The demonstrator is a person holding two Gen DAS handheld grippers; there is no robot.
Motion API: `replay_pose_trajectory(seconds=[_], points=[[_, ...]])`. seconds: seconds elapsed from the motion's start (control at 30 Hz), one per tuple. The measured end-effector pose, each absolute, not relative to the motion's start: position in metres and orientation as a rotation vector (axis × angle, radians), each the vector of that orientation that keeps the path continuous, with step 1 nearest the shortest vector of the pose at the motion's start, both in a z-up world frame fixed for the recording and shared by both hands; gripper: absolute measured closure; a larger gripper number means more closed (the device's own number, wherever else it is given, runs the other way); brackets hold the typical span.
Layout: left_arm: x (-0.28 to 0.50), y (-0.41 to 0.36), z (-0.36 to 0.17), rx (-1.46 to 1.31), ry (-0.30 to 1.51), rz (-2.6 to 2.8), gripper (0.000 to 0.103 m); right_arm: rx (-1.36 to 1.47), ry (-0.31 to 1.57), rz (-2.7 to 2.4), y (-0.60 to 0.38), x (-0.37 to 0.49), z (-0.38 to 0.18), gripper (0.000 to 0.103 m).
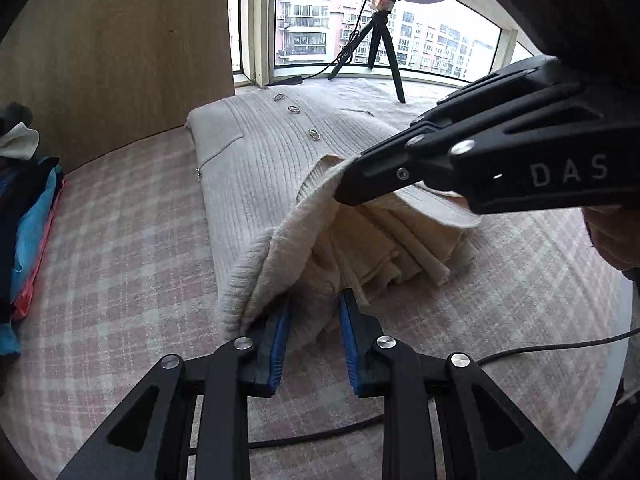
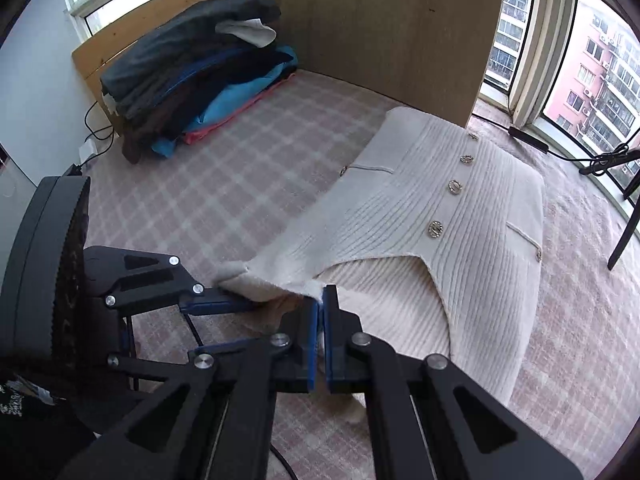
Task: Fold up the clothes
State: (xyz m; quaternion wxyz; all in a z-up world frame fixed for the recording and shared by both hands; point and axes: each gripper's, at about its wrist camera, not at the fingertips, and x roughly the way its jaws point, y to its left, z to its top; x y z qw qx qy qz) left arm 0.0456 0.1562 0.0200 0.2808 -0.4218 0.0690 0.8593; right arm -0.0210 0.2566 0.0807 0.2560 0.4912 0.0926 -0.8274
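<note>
A cream ribbed cardigan with jewelled buttons lies front up on the pink plaid cover. Its near end is lifted and bunched. In the left wrist view my left gripper stands at the bottom, its blue pads closed on a thick fold of the cardigan's near edge. My right gripper comes in from the right and pinches the neckline edge, holding it above the cover. In the right wrist view the right gripper is shut on that edge of the cardigan. The left gripper sits just left of it at the corner.
A stack of folded dark and blue clothes sits at the far left by a wooden panel. A tripod with a ring light stands by the window behind the cardigan. A black cable runs across the cover near me.
</note>
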Motion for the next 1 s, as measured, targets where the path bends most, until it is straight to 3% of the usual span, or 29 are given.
replay_pose_trajectory(seconds=[0.1,0.27,0.47,0.63,0.73,0.87,1.0], points=[[0.041,0.157,0.018,-1.133,0.149,2.294,0.096,1.333,0.239,-2.256,0.26,-0.021,0.081,0.101],[0.041,0.149,0.044,-1.074,-0.082,2.213,0.097,1.29,0.213,-2.266,0.266,-0.015,0.095,0.101],[0.046,0.163,0.013,-1.161,0.104,2.159,0.095,1.363,0.263,-2.214,0.264,-0.007,0.072,0.1],[0.078,0.14,0.048,-1.09,0.188,2.124,0.088,1.471,0.261,-2.074,0.269,0.017,0.047,0.094],[0.078,0.127,0.072,-1.022,0.198,2.193,0.083,1.443,0.149,-2.062,0.293,0.036,0.059,0.084],[0.056,0.129,0.074,-0.988,0.18,2.25,0.082,1.389,-0.125,-2.215,0.351,0.037,0.083,0.083],[0.054,0.152,0.042,-1.012,0.41,2.205,0.081,1.476,-0.309,-2.365,0.41,0.019,0.075,0.078]])
